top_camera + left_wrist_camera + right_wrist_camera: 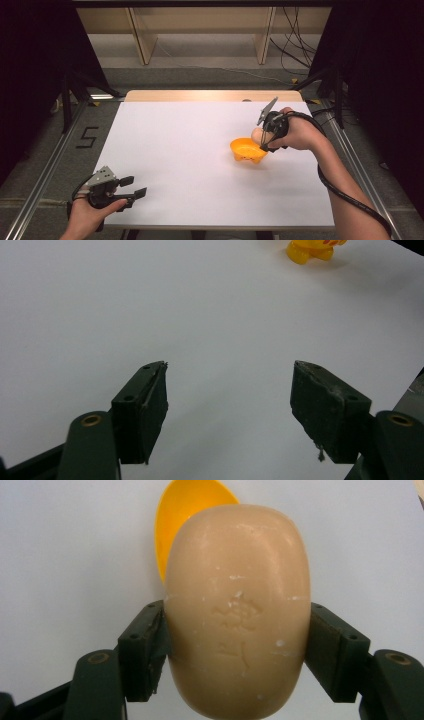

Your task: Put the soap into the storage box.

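The right claw (239, 645) grips a beige soap bar (238, 610) above the orange dish (247, 150); lowering it in seems next. The left claw (134, 187) rests open, near-left on the bench (200, 145).

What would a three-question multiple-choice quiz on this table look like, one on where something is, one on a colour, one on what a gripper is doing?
1. Where does the dish stand?
A. right of the table's middle
B. near left corner
C. on the floor

2. What colour is the dish?
A. blue
B. orange
C. green

3. What is the right gripper doing?
A. hanging open
B. lying on the table
C. clamping a soap bar

Answers: 1 A, the high view shows it there; 2 B, plainly orange; 3 C, both jaws press the bar's sides.
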The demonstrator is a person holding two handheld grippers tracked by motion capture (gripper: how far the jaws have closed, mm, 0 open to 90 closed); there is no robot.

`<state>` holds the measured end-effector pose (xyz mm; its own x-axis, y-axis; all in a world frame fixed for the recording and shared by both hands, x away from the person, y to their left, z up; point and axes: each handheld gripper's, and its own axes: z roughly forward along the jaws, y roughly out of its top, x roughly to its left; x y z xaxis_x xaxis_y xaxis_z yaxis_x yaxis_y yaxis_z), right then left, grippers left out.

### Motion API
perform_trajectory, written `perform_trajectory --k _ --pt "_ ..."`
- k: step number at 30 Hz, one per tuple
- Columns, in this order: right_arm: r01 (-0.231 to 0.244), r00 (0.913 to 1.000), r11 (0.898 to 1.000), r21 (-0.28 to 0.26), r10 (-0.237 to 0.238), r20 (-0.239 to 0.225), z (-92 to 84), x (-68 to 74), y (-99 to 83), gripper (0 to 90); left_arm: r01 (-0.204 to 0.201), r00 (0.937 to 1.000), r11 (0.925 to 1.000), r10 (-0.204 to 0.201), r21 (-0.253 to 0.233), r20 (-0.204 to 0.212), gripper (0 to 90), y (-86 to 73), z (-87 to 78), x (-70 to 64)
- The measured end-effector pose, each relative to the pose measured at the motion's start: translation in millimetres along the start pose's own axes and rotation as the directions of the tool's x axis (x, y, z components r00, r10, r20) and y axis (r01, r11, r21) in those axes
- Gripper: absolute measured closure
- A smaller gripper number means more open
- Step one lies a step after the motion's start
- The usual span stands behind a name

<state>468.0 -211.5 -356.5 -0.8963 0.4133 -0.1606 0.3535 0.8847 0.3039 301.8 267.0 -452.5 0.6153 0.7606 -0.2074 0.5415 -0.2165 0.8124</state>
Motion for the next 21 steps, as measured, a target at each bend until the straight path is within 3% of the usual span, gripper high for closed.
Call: perform_trajectory --k 17,18,20,21 --pt "0.016 0.9998 1.0 0.018 -0.016 -0.014 5.7 -2.0 10.1 33.2 -0.001 1.0 1.0 0.001 0.0 0.0 30.8 0.1 -0.5 1.0" --pt "0.011 0.9999 1.0 0.001 -0.011 -0.008 7.2 -1.7 10.7 33.2 0.002 1.0 1.0 -0.002 -0.001 0.001 30.8 0.1 -0.2 0.8" --pt "0.012 0.9996 1.0 0.022 -0.011 -0.024 7.6 -2.1 12.6 33.3 0.002 1.0 1.0 -0.002 -0.001 0.001 30.8 0.0 0.0 0.6" --pt "-0.001 1.0 1.0 0.012 0.001 -0.005 8.3 -0.9 13.0 33.2 0.002 1.0 1.0 -0.002 -0.002 0.002 30.8 -0.1 0.1 0.6"
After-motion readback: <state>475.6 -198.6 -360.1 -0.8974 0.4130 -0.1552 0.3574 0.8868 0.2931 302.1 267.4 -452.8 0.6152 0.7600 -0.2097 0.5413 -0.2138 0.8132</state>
